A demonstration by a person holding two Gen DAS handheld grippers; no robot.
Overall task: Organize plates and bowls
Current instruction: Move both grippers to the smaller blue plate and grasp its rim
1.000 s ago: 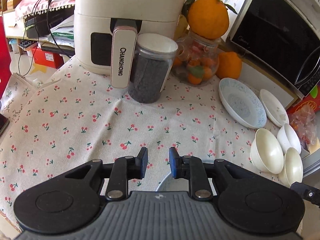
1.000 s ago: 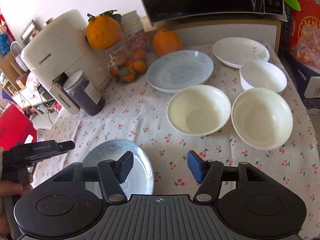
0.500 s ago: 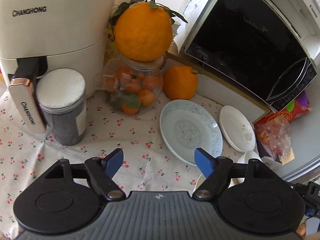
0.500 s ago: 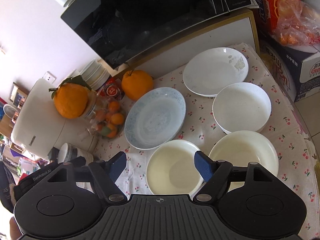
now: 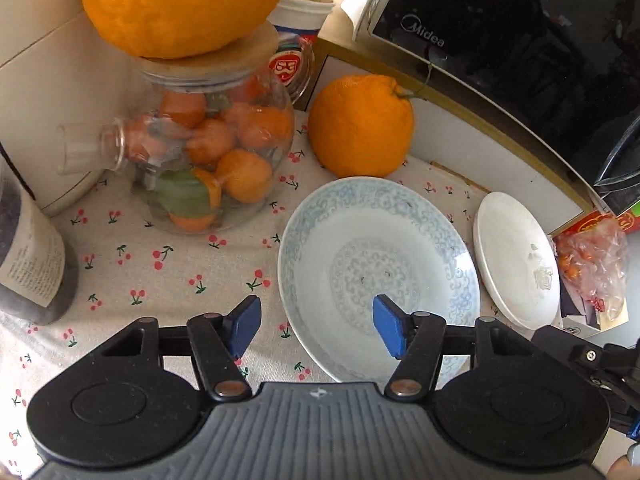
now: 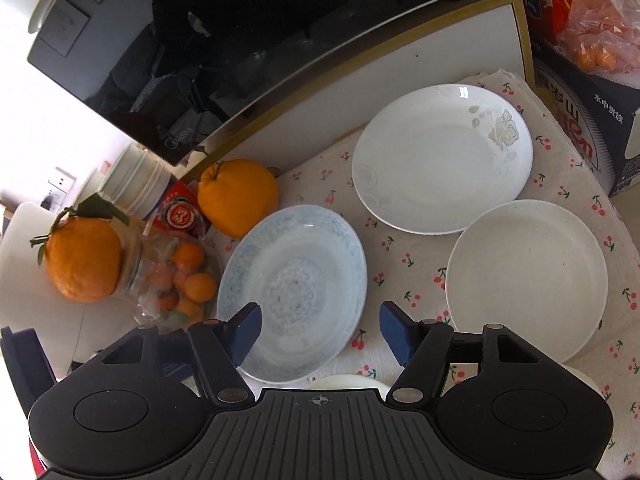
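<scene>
Looking first at the blue-patterned plate (image 5: pixel 380 276), we find it flat on the cherry-print tablecloth (image 5: pixel 160 264), just in front of a large orange (image 5: pixel 360 126) and right of a glass jar (image 5: pixel 212 160) filled with small oranges. A second large orange (image 5: pixel 180 0) sits on the jar's lid.

We note the left gripper (image 5: pixel 316 326) poised over the plate's near left rim. Its jaws are closing, one blue pad over the cloth and the other over the plate's patterned centre; whether the rim lies level with the pads we cannot tell, and neither pad presses on it.

In the right wrist view we see the right gripper (image 6: pixel 320 332) above the same plate's (image 6: pixel 292 292) near right edge. Its jaws are closing too, with no contact that we can make out.

Moving outward, a white plate with a rose motif (image 6: pixel 442 158) lies behind and to the right. A white bowl (image 6: pixel 528 280) sits in front of that plate, nearly touching it. Only the top rim of a cream bowl (image 6: pixel 344 382) shows, just above the right gripper's body.

A black Midea microwave (image 5: pixel 520 40) stands on a white cabinet behind the dishes. At the left edge we see a dark-filled jar (image 5: pixel 32 264).
</scene>
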